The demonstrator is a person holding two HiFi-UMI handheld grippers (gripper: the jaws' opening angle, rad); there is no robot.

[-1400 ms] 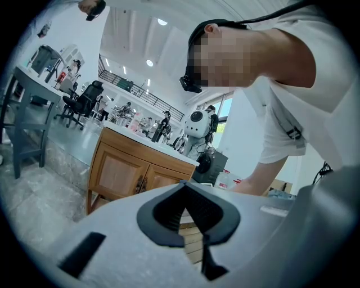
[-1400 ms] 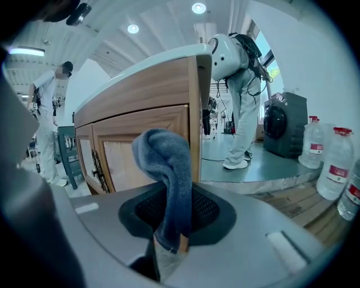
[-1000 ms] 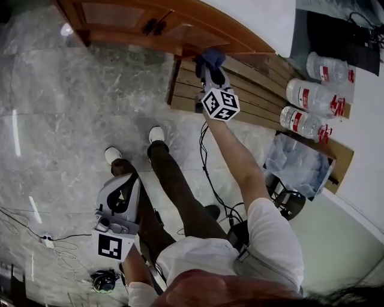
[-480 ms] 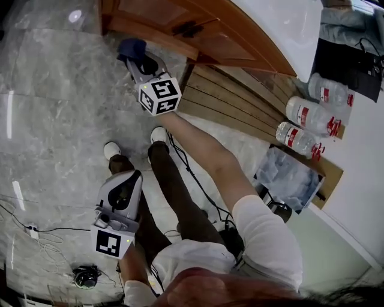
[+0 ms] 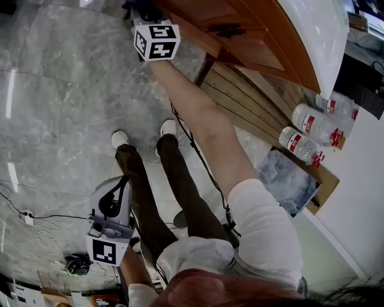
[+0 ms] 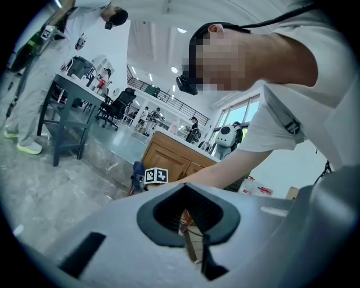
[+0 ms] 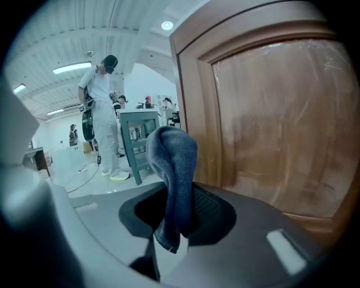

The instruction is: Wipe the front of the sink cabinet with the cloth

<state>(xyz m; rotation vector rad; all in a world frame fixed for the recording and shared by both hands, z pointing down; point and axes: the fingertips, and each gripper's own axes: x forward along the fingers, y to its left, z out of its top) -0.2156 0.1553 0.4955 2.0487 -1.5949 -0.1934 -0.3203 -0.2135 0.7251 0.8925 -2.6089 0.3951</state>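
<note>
My right gripper [image 7: 177,219] is shut on a dark blue cloth [image 7: 174,163] that bulges out beyond the jaws. The cloth lies right beside the brown wooden cabinet door [image 7: 270,124]; whether it touches the door I cannot tell. In the head view the right gripper [image 5: 143,13] reaches to the top edge beside the cabinet front [image 5: 240,36], and only a scrap of cloth [image 5: 128,5] shows there. The left gripper [image 5: 114,201] hangs low by the person's legs, away from the cabinet. Its jaws [image 6: 191,236] are shut with nothing in them.
A white sink top [image 5: 318,30] overhangs the cabinet. Wooden slats [image 5: 252,99] lie at its foot, with water bottles [image 5: 312,129] and a clear bag [image 5: 288,174] beyond. Cables [image 5: 36,217] trail over the marble floor. A person in white [image 7: 107,112] stands by a grey table [image 7: 138,138].
The right gripper has carried the cloth leftward along the cabinet front, from above the wooden slats to the far door. The left gripper has stayed low by the legs.
</note>
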